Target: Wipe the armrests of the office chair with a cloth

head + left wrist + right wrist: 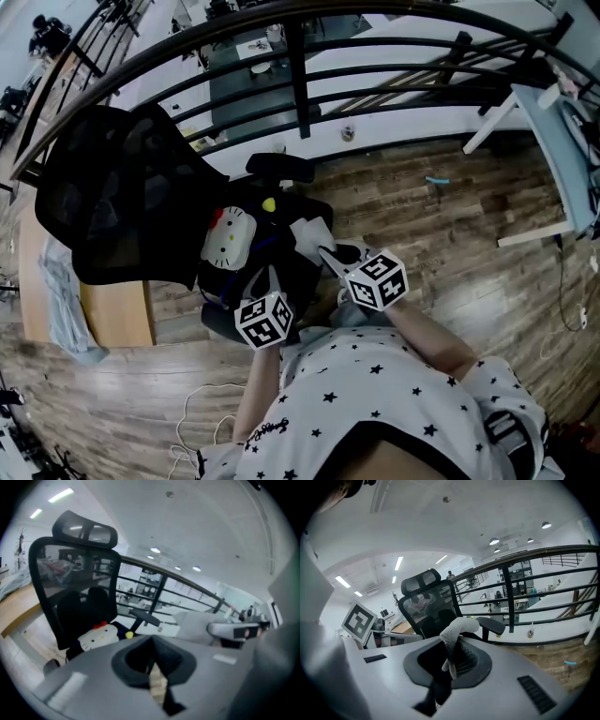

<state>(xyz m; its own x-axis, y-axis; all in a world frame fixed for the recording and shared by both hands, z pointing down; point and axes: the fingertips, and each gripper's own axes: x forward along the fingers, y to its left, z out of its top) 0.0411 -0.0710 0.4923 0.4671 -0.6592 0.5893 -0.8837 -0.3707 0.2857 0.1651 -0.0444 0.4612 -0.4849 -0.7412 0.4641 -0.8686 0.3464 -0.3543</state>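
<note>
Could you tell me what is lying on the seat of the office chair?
A white cat plush sits by the mesh backrest, with a small yellow thing beside it. Nearer the front is covered, so I cannot tell.

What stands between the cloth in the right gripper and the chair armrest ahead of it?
Nothing visible does. The right gripper, shut on the cloth, faces the armrest with only open air between them.

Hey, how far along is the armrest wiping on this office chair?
Done: the cloth is picked up, pinched in the right gripper. In hand: it is held short of the armrest, not touching it. Left: the wiping itself, as no contact with either armrest shows yet.
</note>
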